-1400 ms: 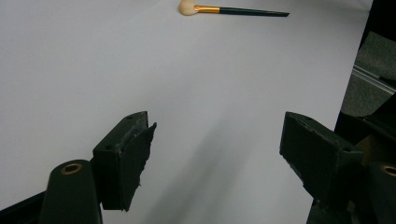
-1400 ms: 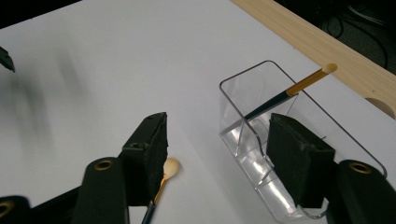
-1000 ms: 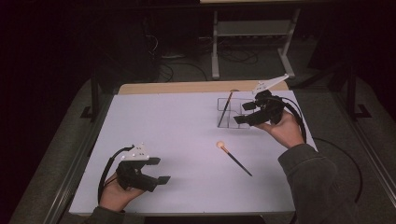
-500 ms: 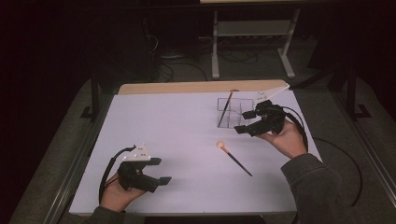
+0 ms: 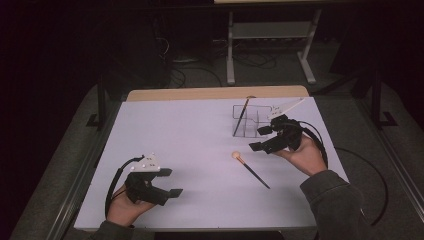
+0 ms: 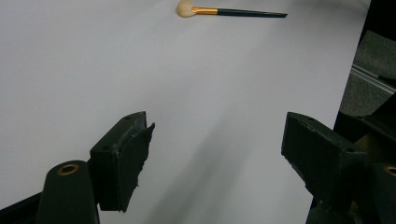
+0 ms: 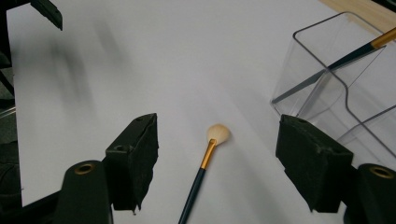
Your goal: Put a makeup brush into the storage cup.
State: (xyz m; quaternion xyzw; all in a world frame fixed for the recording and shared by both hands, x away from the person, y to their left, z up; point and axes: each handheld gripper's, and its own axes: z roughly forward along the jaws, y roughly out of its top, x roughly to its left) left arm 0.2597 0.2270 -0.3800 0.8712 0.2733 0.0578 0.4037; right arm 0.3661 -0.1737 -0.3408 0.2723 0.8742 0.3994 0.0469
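Now stowing brushes
One brush [image 5: 241, 116] is standing in the holder [image 5: 257, 122]; right gripper [image 5: 261, 138], spread wide, is aiming at the second brush [image 5: 250, 168] at 7 o'clock

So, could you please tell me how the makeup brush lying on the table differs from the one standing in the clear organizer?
The brush on the table lies flat on the white surface; the brush in the clear organizer leans upright against its wall. The lying brush shows a pale, fluffy head; the standing one's head is hard to make out. The lying brush sits in the open between the right gripper's spread fingers; the other is stowed. Both have dark handles with gold ferrules.
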